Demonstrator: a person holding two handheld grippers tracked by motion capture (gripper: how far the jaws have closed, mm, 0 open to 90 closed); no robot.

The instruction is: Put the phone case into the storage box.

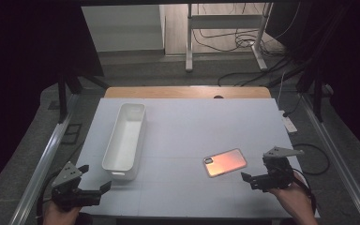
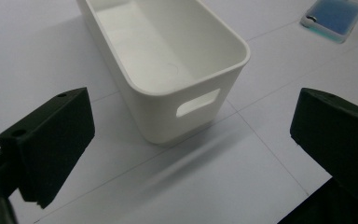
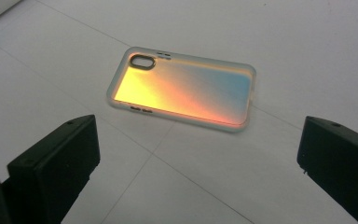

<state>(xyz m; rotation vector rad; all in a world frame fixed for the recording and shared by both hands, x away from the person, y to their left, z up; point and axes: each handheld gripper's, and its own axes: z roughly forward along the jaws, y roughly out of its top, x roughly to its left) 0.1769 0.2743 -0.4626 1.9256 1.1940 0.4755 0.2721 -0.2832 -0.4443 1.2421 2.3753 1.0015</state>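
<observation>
A white table [image 1: 187,136] is set on a grey floor. The right gripper [image 1: 258,180] is held low at the table's 4 o'clock corner, jaws spread wide and empty; the phone case [image 1: 224,162] lies flat just beyond them, at 10 o'clock from it. The left gripper [image 1: 93,180] is held at the 7 o'clock corner, jaws wide and empty, the bin [image 1: 125,140] near at 1 o'clock.

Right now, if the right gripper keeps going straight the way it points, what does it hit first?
Most likely the phone case lying flat on the table. The right gripper has its jaws open and apart from it, though depth is hard to judge.
</observation>
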